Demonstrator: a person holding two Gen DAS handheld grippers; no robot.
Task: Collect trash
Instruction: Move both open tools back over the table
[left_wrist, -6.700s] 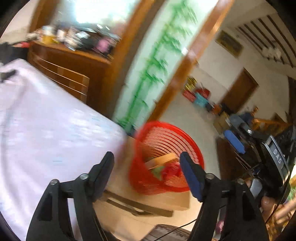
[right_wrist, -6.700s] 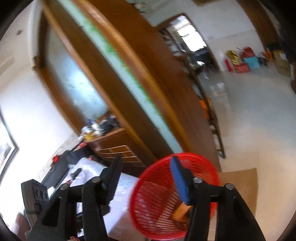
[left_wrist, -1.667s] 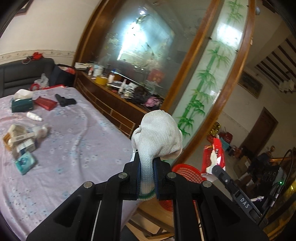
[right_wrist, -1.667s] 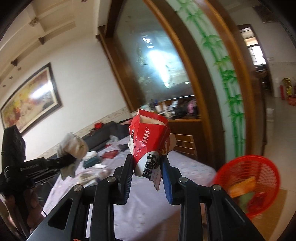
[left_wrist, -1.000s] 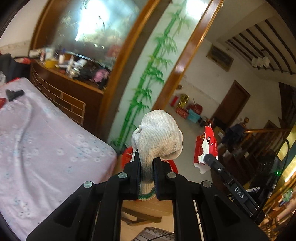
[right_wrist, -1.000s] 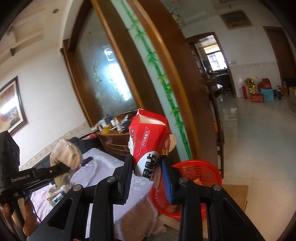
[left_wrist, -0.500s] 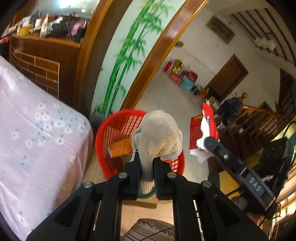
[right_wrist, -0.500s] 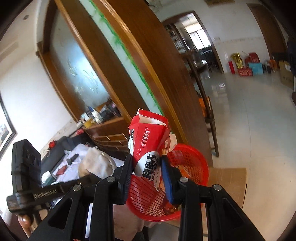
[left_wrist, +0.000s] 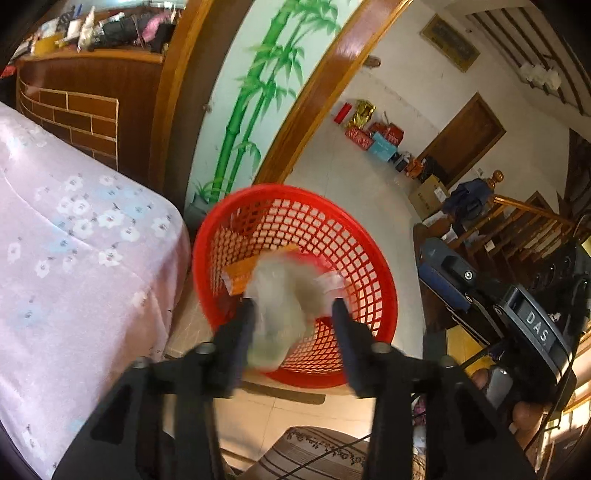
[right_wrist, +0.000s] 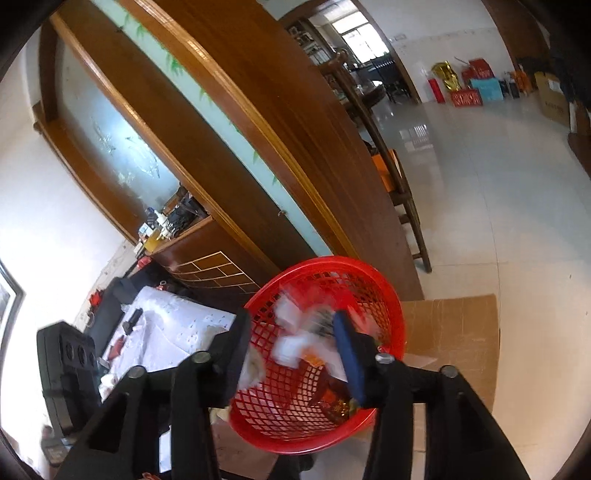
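A red mesh basket (left_wrist: 373, 266) stands on the floor beside the bed, with an orange box (left_wrist: 240, 275) and other scraps inside. My left gripper (left_wrist: 291, 310) hangs over it with its jaws opening. A white sock (left_wrist: 280, 302), blurred, drops loose between them into the basket. In the right wrist view my right gripper (right_wrist: 291, 321) is over the same basket (right_wrist: 369, 269), jaws opening too. The red and white carton (right_wrist: 303, 332) is a blur falling between them. The right gripper's blue pad (left_wrist: 443, 280) shows at the basket's right.
A bed with a pink floral sheet (left_wrist: 74, 258) lies left of the basket. Flat cardboard (right_wrist: 454, 332) lies under the basket. A wooden cabinet (left_wrist: 92, 99), a bamboo-painted panel (left_wrist: 258, 92) and a wooden chair (right_wrist: 399, 192) stand behind. Stair rails (left_wrist: 517, 221) are at the right.
Both grippers have come down over the basket and their jaws have parted. The sock and the carton, gripped half a second ago, are loose and falling in.
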